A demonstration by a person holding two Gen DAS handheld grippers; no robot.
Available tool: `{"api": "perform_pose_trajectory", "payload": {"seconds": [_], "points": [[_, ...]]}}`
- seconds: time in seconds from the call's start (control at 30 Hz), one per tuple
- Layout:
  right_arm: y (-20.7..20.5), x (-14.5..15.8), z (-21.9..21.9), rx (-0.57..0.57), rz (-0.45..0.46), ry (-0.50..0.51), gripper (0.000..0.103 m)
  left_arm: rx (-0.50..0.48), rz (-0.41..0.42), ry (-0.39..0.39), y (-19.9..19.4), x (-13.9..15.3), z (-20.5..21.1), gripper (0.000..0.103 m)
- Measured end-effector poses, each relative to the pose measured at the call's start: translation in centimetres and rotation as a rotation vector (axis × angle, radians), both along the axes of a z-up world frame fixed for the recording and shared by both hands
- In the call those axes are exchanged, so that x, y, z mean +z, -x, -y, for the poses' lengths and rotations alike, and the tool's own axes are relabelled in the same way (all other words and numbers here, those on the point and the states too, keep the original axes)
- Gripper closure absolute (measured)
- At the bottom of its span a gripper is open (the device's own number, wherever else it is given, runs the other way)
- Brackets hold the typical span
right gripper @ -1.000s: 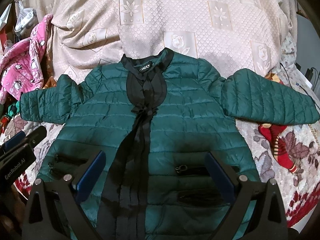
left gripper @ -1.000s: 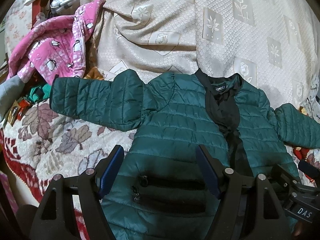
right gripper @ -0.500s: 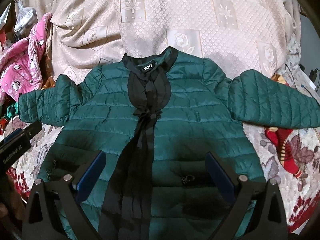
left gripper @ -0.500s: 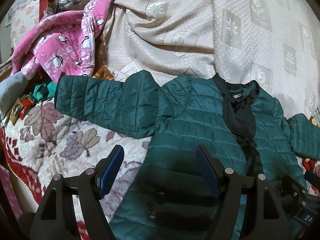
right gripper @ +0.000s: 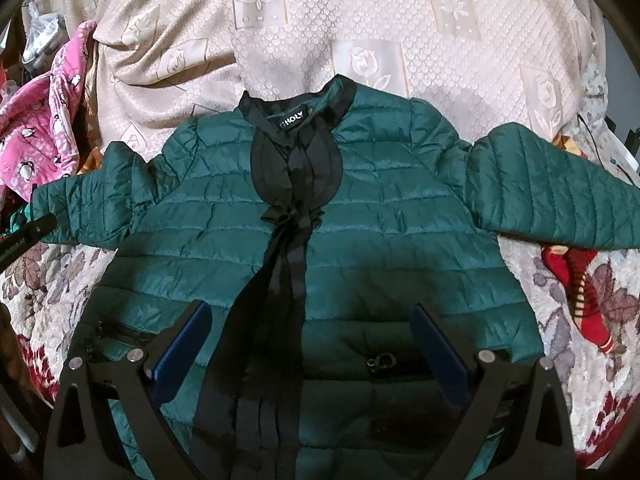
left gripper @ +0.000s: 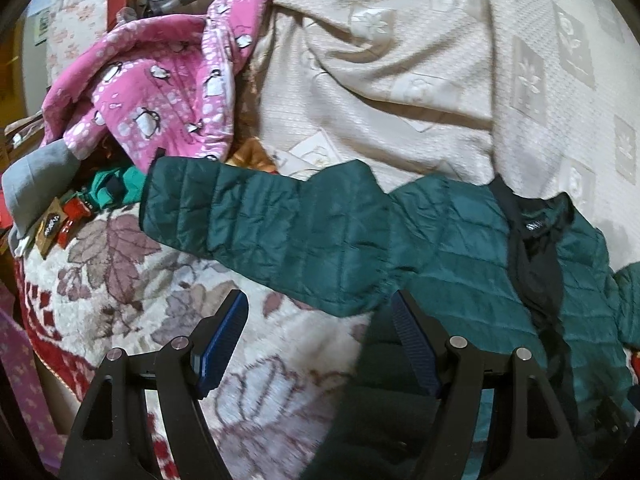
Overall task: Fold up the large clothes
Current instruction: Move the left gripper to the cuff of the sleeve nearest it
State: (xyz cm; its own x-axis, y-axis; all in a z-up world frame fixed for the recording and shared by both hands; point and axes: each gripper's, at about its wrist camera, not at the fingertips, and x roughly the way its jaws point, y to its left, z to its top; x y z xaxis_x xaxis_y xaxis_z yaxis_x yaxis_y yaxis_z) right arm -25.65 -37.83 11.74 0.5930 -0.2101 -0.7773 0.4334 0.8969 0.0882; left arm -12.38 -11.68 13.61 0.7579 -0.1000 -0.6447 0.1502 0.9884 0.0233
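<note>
- A green quilted jacket point(right gripper: 400, 216) lies face-up and spread flat on a bed, its black collar point(right gripper: 296, 108) toward the cream embossed bedspread point(right gripper: 400, 32) and its hem nearest the cameras.
- Both sleeves reach straight out to the sides: the left sleeve point(left gripper: 264, 228) points toward a heap of other clothes, the right sleeve point(right gripper: 560, 192) rests on the leaf-patterned blanket point(right gripper: 608, 300) just above a red sock point(right gripper: 580, 280).
- The left hand-held gripper point(left gripper: 320, 336) hovers with its blue pads wide apart and nothing between them, just below the left sleeve near the armpit, partly over the blanket and partly over the jacket's side edge.
- The right hand-held gripper point(right gripper: 312, 344) is likewise spread open and empty above the lower front of the jacket, straddling the black placket point(right gripper: 280, 280) and a pocket zip pull point(right gripper: 380, 360).
- By the look of it the job is at its very start: the garment appears laid out and smoothed, but no fold has been made; sleeves, sides and hem all remain to be turned in.
- The left gripper's position suggests the left sleeve will be the first piece brought across the chest, though that is only a reading of the pose.
- A pink penguin-print garment point(left gripper: 160, 92) and grey fabric point(left gripper: 36, 176) sit piled beside the left cuff, unfolded.
</note>
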Motion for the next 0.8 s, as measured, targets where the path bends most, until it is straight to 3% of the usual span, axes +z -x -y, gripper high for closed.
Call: {"api": "perform_pose_trajectory", "payload": {"seconds": [0.8], "points": [[-0.8, -1.6, 0.4, 0.003, -0.045, -0.022, 0.002, 0.19, 0.008, -0.011, -8.7, -0.1, -8.2, 0.056]]}}
